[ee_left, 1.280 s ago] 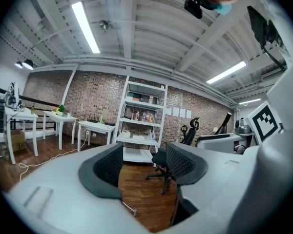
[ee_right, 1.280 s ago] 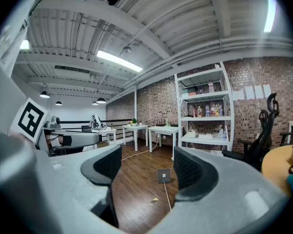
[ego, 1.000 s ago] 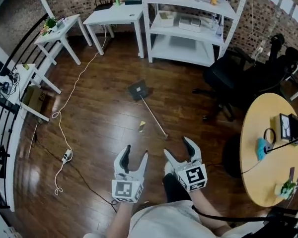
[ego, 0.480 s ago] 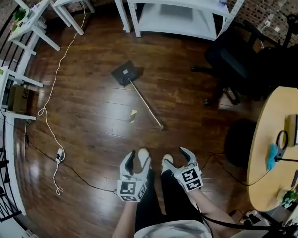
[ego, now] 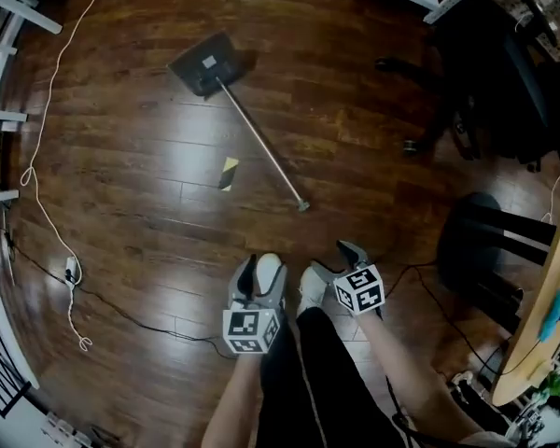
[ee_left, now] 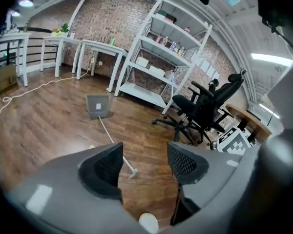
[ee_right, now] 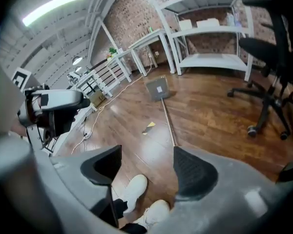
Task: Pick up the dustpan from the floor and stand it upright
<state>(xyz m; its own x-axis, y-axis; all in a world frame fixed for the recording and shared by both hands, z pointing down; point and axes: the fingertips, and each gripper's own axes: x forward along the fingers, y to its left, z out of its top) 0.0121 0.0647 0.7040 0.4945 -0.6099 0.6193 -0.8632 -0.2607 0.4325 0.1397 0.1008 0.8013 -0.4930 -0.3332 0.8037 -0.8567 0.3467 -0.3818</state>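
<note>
Dark glossy wood plank floor (ego: 121,157), red brick wall (ee_left: 112,21) at the far side, white metal shelving unit (ee_left: 158,72) against it, small white tables (ee_left: 101,45) alongside, black office chair (ee_left: 205,106), round wooden table (ego: 532,362), bright strip light (ee_right: 53,6) on a pale ceiling.

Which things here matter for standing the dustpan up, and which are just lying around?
For the job: dustpan, its long handle, left gripper, right gripper, both open and empty.
Just lying about: yellow scrap, office chair, white shelving.
</note>
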